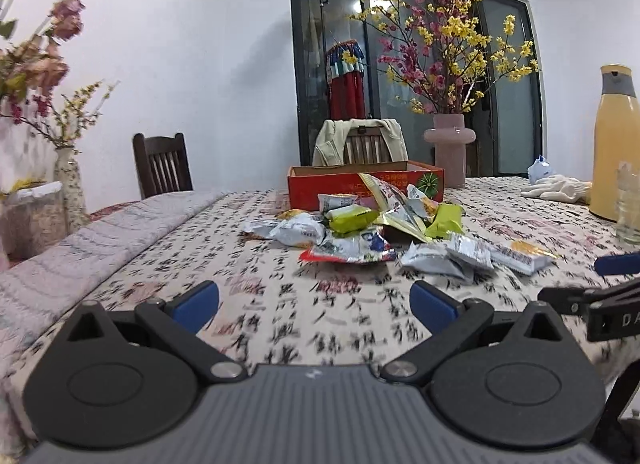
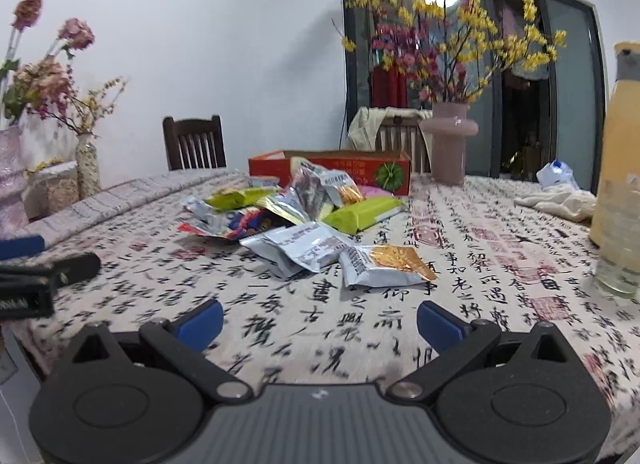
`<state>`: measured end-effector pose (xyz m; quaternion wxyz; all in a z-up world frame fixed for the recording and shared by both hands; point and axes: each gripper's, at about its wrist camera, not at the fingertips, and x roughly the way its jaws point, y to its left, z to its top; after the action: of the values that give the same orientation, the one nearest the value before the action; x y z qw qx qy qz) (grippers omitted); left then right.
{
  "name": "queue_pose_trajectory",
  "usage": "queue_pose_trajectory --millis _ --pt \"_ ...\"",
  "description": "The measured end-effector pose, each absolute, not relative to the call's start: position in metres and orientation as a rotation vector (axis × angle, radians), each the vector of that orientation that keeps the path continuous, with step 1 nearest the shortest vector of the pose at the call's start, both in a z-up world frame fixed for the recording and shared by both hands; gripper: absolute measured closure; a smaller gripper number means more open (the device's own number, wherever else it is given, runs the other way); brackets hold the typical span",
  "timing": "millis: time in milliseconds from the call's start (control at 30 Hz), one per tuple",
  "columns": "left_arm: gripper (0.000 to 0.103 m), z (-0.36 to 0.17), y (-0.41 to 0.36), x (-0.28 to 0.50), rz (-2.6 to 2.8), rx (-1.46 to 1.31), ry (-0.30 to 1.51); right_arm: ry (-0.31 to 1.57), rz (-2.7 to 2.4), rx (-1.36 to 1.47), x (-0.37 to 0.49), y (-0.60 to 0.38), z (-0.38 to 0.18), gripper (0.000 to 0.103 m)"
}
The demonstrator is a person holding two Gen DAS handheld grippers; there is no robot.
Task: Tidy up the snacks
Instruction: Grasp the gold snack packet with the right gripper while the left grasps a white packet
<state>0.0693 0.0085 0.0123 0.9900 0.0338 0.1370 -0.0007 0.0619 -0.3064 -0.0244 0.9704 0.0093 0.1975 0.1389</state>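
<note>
A pile of snack packets (image 1: 372, 228) lies on the table in front of a red cardboard box (image 1: 364, 184); several are silver, some lime green. In the right wrist view the pile (image 2: 304, 220) sits mid-table, with a silver and orange packet (image 2: 384, 264) nearest and the red box (image 2: 332, 172) behind. My left gripper (image 1: 314, 304) is open and empty, short of the pile. My right gripper (image 2: 320, 324) is open and empty, just short of the nearest packet. The right gripper's fingers (image 1: 616, 264) show at the left view's right edge.
A pink vase (image 1: 450, 152) with flowering branches stands behind the box. A yellow jug (image 1: 614, 152), a glass (image 1: 628, 208) and a white cloth (image 1: 556, 188) are at the right. Chairs (image 1: 162, 164) stand beyond the table. More vases (image 2: 88, 168) stand at left.
</note>
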Motion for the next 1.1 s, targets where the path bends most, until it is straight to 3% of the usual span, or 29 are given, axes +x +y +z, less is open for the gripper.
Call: queue_pose_trajectory --millis 233,300,367,700,800,867,900,1100 --pt "0.0 0.022 -0.008 0.109 -0.103 0.073 0.319 0.479 0.278 0.078 0.112 -0.317 -0.023 0.002" --pt "0.0 0.021 -0.013 0.12 -0.137 0.062 0.351 0.507 0.296 0.133 0.125 -0.322 -0.023 0.006" --pt "0.001 0.02 -0.017 0.128 -0.165 0.041 0.374 0.547 0.332 0.192 0.138 -0.326 -0.024 0.02" --pt "0.019 0.022 -0.06 0.167 -0.311 0.142 0.448 0.603 0.305 0.29 0.199 -0.339 -0.02 0.027" --pt "0.021 0.02 -0.083 0.183 -0.34 0.198 0.482 0.637 0.309 0.274 0.22 -0.341 -0.02 0.035" --pt "0.021 0.019 -0.096 0.197 -0.338 0.219 0.522 0.663 0.317 0.228 0.231 -0.341 -0.021 0.054" --pt "0.021 0.018 -0.1 0.202 -0.337 0.226 0.535 0.668 0.319 0.197 0.236 -0.34 -0.022 0.058" --pt "0.025 0.009 -0.134 0.235 -0.347 0.307 0.609 0.677 0.346 0.139 0.258 -0.36 -0.021 0.06"
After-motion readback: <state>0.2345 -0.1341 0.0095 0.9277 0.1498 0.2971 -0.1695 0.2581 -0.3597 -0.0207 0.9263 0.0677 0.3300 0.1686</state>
